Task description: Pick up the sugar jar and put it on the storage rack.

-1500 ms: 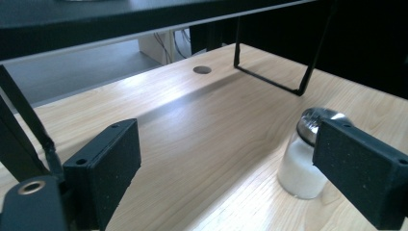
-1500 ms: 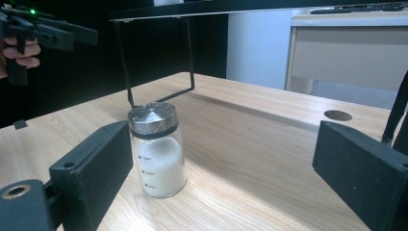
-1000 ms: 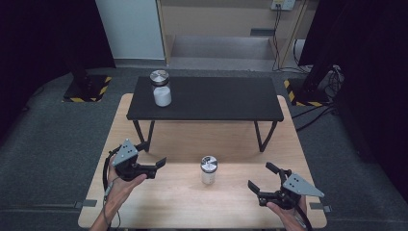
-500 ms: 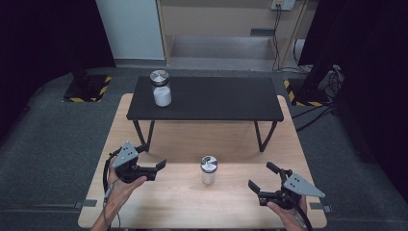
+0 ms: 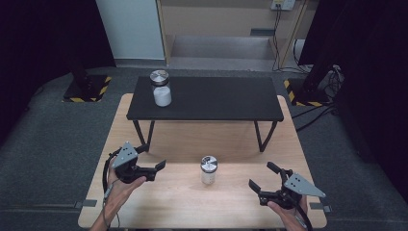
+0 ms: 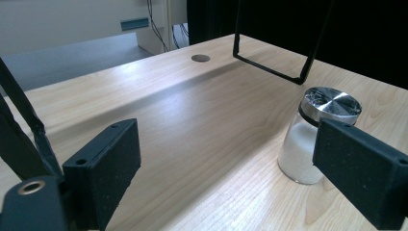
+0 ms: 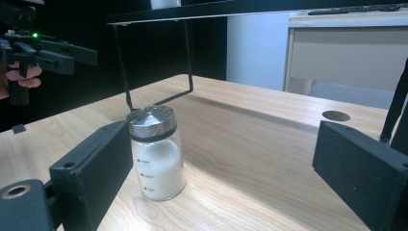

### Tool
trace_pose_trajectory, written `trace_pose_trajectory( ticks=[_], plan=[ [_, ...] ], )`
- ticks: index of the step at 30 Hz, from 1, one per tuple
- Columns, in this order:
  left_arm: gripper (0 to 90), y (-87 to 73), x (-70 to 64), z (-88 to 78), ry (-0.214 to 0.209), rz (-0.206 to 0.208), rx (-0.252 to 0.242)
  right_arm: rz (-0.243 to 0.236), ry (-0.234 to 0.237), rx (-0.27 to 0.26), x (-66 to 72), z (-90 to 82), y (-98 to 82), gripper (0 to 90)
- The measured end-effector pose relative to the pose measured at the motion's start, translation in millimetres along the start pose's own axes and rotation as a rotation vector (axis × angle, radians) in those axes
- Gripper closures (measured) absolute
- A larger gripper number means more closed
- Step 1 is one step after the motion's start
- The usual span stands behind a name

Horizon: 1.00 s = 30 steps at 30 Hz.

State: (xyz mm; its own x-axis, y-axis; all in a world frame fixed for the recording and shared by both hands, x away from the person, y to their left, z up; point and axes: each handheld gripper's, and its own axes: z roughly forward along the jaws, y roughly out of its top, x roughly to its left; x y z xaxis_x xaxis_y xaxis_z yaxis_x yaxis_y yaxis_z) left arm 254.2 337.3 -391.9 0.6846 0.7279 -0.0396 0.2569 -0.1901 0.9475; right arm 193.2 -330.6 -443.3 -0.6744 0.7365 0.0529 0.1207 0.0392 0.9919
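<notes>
1. Left hand-held gripper [image 5: 153,167]: jaws spread, nothing between them, poised above the tabletop [image 5: 159,207] to the left of the near jar and well apart from it.
2. Near jar [image 5: 209,170]: small clear glass body, about two-thirds full of white powder, capped by a shiny metal lid [image 7: 151,118]; stands upright on the tabletop between the two hand-held grippers, in front of the black bench [image 5: 211,98]. Likely light to moderate in weight, rigid, breakable and smooth-sided, so prone to slip. Best taken across the glass wall just under the lid, where the parallel sides suit flat pads.
3. Far jar [image 5: 160,88]: similar, upright on the black bench's left end.
4. Right hand-held gripper [image 5: 263,189]: jaws likewise spread and empty, right of the near jar.
</notes>
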Motion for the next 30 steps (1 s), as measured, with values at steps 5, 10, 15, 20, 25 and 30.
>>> trace_pose_trajectory(
  ticks=[5, 10, 15, 20, 25, 30],
  plan=[
    [8.5, -0.3, 0.3, -2.3, 0.005, -0.004, -0.006, -0.001, 0.000, 0.002, 0.8, 0.1, 0.1, 6.8],
    [8.4, -0.3, 0.6, -1.8, 0.005, -0.005, -0.003, 0.004, -0.002, 0.000, 0.4, -0.2, -0.4, 6.8],
    [8.3, -1.1, 1.3, -2.3, 0.005, -0.009, -0.003, 0.000, 0.003, -0.002, -0.1, 0.0, -0.2, 6.8],
    [8.3, -1.2, 1.7, -2.8, 0.005, -0.012, -0.005, 0.002, 0.005, 0.001, -0.4, 1.1, -0.2, 6.8],
    [8.3, -0.8, 1.2, -2.5, 0.005, -0.004, -0.001, -0.005, 0.010, 0.006, -0.5, 1.7, 0.3, 6.8],
    [8.3, -0.9, 2.0, -1.6, 0.001, -0.007, -0.001, -0.008, 0.007, 0.004, -0.3, 0.2, -0.1, 6.7]
  ],
)
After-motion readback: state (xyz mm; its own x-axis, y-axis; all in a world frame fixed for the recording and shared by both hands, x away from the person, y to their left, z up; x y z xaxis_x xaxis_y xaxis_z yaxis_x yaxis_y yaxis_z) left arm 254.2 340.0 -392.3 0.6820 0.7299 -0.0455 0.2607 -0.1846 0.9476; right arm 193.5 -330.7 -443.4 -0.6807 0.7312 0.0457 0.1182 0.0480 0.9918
